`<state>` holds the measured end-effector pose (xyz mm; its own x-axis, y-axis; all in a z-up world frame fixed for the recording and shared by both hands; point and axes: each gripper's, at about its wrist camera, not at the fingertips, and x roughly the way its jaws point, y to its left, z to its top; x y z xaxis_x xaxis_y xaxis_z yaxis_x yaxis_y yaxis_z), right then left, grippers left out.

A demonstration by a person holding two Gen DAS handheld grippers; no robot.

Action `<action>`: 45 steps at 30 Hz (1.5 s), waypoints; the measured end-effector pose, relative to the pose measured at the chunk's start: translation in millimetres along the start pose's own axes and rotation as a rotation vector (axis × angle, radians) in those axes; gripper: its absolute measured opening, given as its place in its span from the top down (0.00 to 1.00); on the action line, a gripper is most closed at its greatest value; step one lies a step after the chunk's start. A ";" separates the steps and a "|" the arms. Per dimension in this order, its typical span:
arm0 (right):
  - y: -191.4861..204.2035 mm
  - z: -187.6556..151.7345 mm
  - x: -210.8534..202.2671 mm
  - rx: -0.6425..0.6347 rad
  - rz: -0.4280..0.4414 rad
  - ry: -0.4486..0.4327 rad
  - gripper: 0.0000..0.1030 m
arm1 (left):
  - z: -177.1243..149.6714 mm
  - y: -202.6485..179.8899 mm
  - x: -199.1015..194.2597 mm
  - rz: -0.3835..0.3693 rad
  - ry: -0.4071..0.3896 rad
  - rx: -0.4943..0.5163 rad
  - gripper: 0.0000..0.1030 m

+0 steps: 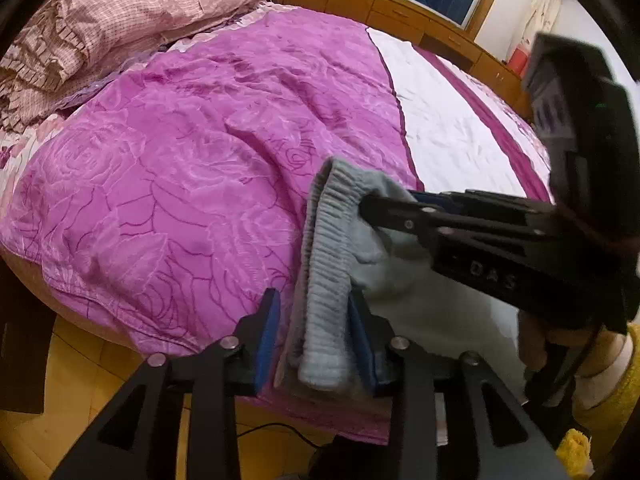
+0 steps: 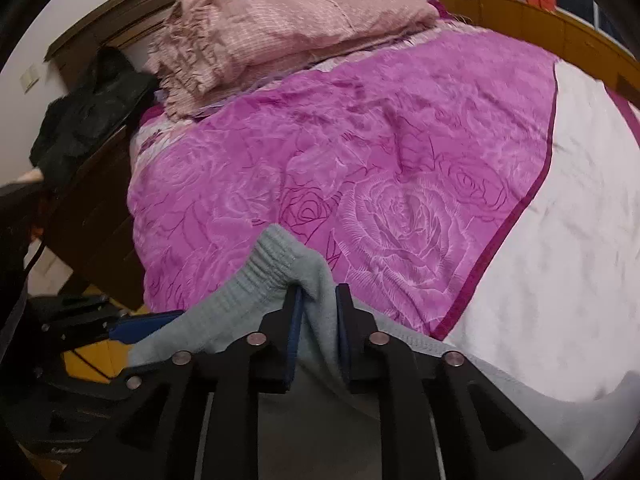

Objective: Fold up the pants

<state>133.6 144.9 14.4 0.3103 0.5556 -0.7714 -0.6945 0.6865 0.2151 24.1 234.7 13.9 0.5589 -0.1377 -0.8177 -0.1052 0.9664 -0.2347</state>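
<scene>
A bed (image 2: 580, 200) is covered by a magenta rose-patterned blanket (image 1: 180, 168), with a folded pink checked quilt (image 2: 280, 32) at its head. Light grey knit pants (image 1: 332, 264) are held above the blanket's near edge, their ribbed waistband clamped by the left gripper (image 1: 316, 336) and the right gripper (image 2: 318, 320).

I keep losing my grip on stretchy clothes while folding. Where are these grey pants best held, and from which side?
By the ribbed waistband, the thickest, firmest edge. Come from the near bed edge, fingers pointing across the purple blanket, as the left gripper and right gripper do, pinching it apart from each other.
</scene>
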 end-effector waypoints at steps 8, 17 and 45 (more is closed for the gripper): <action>-32.2 3.0 -49.5 0.131 0.050 -0.065 0.84 | -1.8 -7.1 -30.6 0.059 -0.018 0.006 0.61; -111.5 -51.9 -121.2 0.275 -0.093 -0.076 0.84 | 2.7 -14.2 -49.9 0.148 -0.066 0.000 0.62; -182.0 -107.8 -114.2 0.449 -0.102 -0.146 0.75 | 56.1 -55.6 45.1 0.061 -0.003 0.015 0.95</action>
<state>154.6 -94.0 -1.2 0.4724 0.5124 -0.7171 -0.3165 0.8580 0.4046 101.4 186.9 19.5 0.5540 -0.0782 -0.8288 -0.1268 0.9760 -0.1769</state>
